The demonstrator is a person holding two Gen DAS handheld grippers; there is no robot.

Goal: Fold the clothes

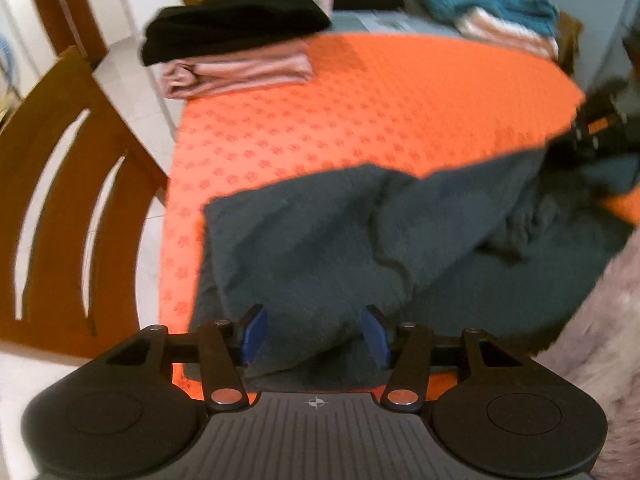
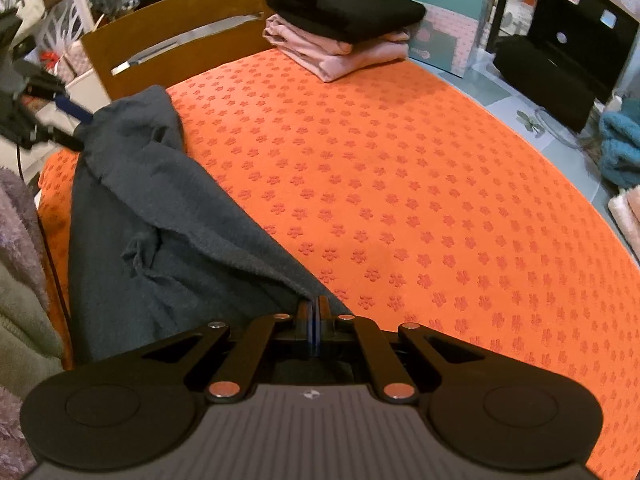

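Observation:
A dark grey-blue garment (image 1: 380, 240) lies rumpled on the near part of the table, which is covered with an orange flower-patterned cloth (image 1: 360, 112). My left gripper (image 1: 316, 334) is open above the garment's near edge. Its blue pads stand apart and fabric lies below the gap without being pinched. In the right wrist view the same garment (image 2: 160, 220) stretches from the far left to my right gripper (image 2: 315, 318), which is shut on the garment's near corner. The left gripper (image 2: 78, 128) shows at the garment's far end.
A folded stack, black on top of pink (image 1: 236, 40) (image 2: 344, 20), sits at the table's far side. A wooden chair (image 1: 60, 200) (image 2: 176, 32) stands against the table. Teal and pink towels (image 1: 492, 4) and boxes (image 2: 436, 0) lie beyond. A fluffy sleeve (image 1: 608, 320) is close by.

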